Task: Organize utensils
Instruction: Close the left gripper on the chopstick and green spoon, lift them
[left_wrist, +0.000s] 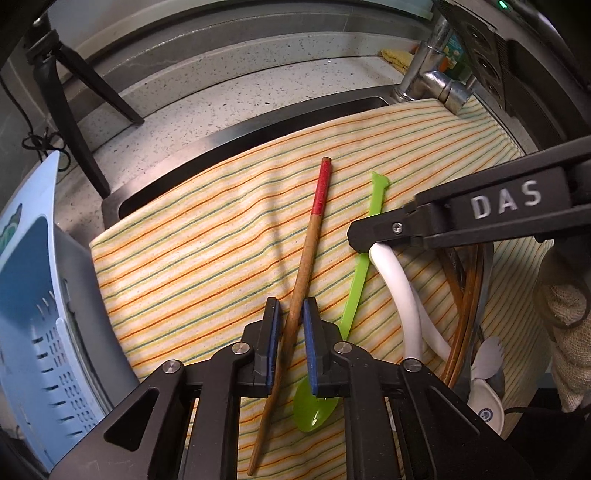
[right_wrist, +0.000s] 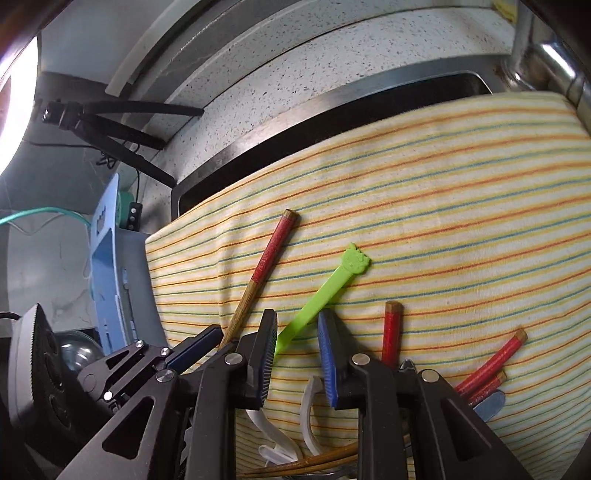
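Left hand-held gripper (left_wrist: 290, 314): black frame, blue pads (left_wrist: 272, 325), pointed steeply down, jaws nearly closed, pads pinching thin wooden stick (left_wrist: 303, 266) between them.
Right hand-held gripper (right_wrist: 297, 325): same build, pointed steeply down, jaws narrowly apart; in left wrist view its fingertips sit on white handle (left_wrist: 400, 288). Gloved hand (left_wrist: 569, 314) at right edge.

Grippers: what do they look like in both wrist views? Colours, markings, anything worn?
Both grippers are black angular frames with silver pivot screws. The left gripper and right gripper each carry blue ribbed pads on the inner finger faces. Seen from the left wrist view, the right one's side bears raised silver letters "DAS". A beige knit glove shows at the right edge.
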